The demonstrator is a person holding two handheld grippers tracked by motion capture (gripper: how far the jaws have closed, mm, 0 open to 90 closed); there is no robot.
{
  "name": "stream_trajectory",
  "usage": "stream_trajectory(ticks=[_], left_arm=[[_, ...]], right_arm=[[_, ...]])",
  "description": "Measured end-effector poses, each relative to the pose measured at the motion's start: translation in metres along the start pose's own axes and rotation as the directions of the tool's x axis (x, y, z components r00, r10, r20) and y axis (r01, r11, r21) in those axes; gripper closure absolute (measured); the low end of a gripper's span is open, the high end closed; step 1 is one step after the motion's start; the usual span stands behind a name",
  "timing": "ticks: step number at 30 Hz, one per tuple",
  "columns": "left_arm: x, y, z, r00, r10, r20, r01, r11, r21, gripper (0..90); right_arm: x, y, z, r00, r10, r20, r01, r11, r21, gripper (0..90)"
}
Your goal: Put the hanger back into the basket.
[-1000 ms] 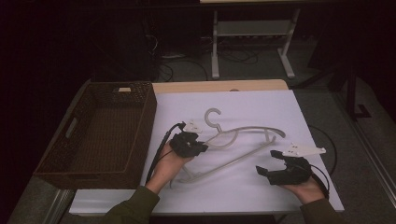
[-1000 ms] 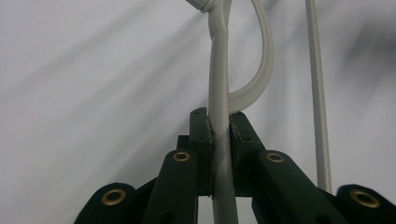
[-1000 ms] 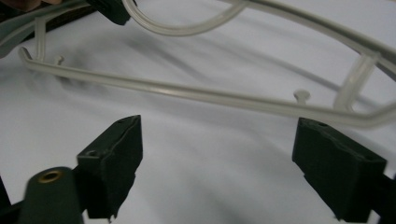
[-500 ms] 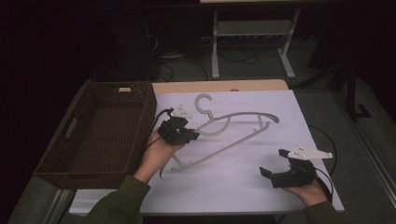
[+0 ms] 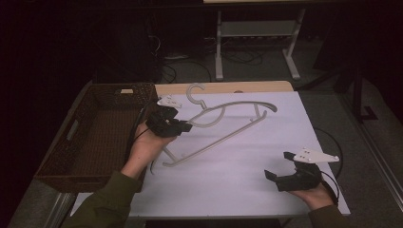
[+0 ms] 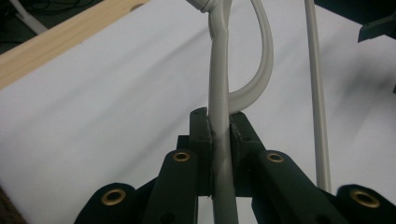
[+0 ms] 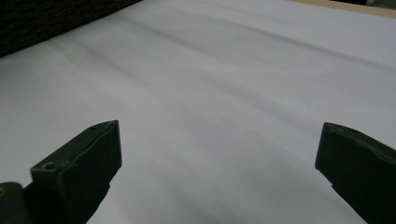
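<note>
You had the grey hanger (image 5: 223, 124) clamped by its shoulder bar in your left gripper (image 5: 183, 127), lifted off the white sheet (image 5: 247, 175), hook (image 5: 194, 92) just beyond the jaws. The wicker basket (image 5: 76, 156) sat close beside that hand. Your right gripper (image 5: 280, 166) rested well apart, jaws wide, nothing between. The carry step seemed under way; next you'd likely swing the hanger over the basket's near rim

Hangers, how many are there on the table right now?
1. A single grey hanger is clamped in the left gripper, between the woven basket and the open right gripper. The basket's inside is too dark to check.
</note>
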State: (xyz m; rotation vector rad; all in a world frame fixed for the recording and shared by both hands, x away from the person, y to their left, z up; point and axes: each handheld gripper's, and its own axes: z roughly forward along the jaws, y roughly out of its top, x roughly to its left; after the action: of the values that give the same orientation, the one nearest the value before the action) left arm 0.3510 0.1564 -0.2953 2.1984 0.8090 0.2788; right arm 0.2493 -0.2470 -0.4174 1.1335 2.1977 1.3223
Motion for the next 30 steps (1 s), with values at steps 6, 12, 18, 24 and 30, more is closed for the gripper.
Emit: stream_trajectory(ticks=[6, 12, 18, 24, 30], left_arm=[[0.01, 0.002, -0.017, 0.9997, -0.012, -0.02, 0.012, 0.9999, -0.004, 82.5], [0.021, 0.001, -0.032, 0.9988, -0.019, -0.045, 0.019, 0.9998, -0.01, 82.5], [0.032, -0.004, -0.047, 0.9975, -0.027, -0.066, 0.026, 0.9995, -0.016, 82.5], [0.045, -0.013, -0.063, 0.9945, -0.049, -0.093, 0.047, 0.9987, -0.022, 82.5], [0.062, -0.025, -0.083, 0.9876, -0.078, -0.136, 0.072, 0.9964, -0.045, 82.5]], right_arm=[[-0.001, -0.001, -0.001, 1.0, 0.003, 0.004, -0.003, 1.0, -0.01, 0.0], [-0.001, -0.001, -0.001, 0.9999, 0.008, 0.008, -0.008, 1.0, -0.015, 0.0], [-0.001, -0.002, -0.001, 0.9999, 0.008, 0.008, -0.008, 1.0, -0.014, 0.0], [-0.002, -0.003, -0.002, 0.9999, 0.011, 0.01, -0.011, 1.0, -0.018, 0.0], [-0.002, -0.003, -0.002, 0.9998, 0.015, 0.01, -0.014, 1.0, -0.017, 0.0]])
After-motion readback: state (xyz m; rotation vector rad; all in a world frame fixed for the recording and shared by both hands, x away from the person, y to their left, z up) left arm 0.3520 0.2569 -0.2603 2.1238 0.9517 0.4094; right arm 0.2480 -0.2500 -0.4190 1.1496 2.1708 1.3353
